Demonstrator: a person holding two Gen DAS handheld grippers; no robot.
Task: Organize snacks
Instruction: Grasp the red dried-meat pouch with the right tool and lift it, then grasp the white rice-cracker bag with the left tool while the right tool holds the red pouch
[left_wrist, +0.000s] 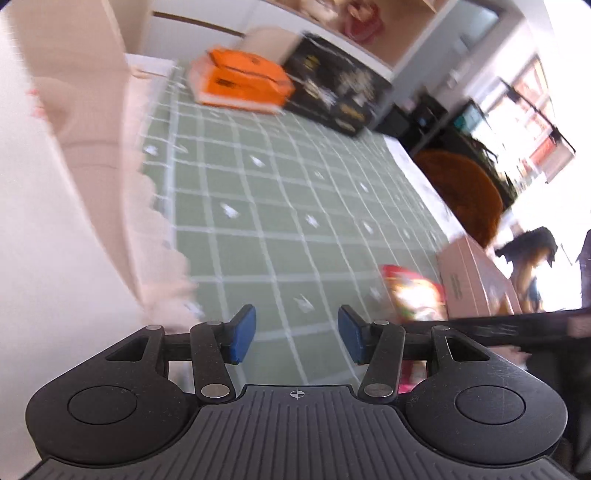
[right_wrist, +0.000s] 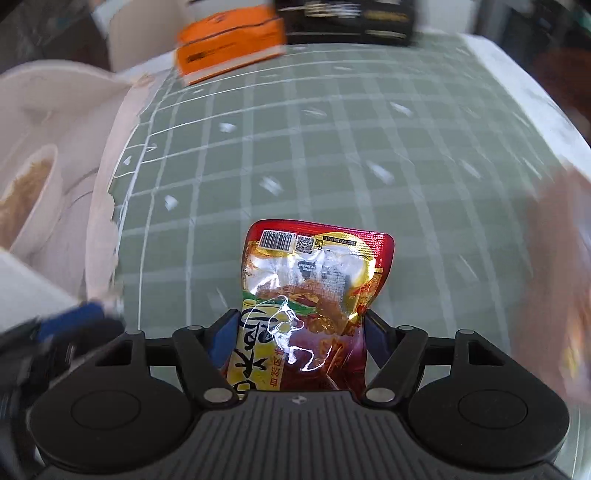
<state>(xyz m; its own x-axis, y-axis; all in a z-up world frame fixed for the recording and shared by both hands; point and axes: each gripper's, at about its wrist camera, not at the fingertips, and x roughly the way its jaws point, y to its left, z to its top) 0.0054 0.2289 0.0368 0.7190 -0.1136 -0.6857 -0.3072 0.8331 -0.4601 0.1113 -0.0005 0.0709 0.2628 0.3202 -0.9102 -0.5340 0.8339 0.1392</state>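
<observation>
Nearest the right wrist camera sat the right gripper (right_wrist: 299, 332), its blue pads clamped on the lower part of a glossy red-and-gold snack packet (right_wrist: 314, 291) that stood up between the fingers with its barcode end pointing away, held above the green grid tablecloth (right_wrist: 332, 147). Going from the left in that view, pale pink bowls (right_wrist: 33, 184) sat at the table's edge, a blurred blue-padded piece that looked like the left gripper showed low at the left, an orange box (right_wrist: 229, 40) and a black box (right_wrist: 347, 18) lay at the far end, and a pink blur filled the right edge, too smeared to name. In the left wrist view the left gripper (left_wrist: 297, 334) hung with its fingers apart and nothing between them; left of it was the pale scalloped rim of something pink (left_wrist: 162, 258), and low at the right the same packet appeared beside a pink cardboard box (left_wrist: 476, 280), which I judged the likely place for the snacks. Both views were streaked with motion, so the risk seemed plain: the foil was slick and puffed with air, held only near one end, and a fast swing could let it twist or slide out of the pads, or catch the carton's rim and fall beside it instead of inside
</observation>
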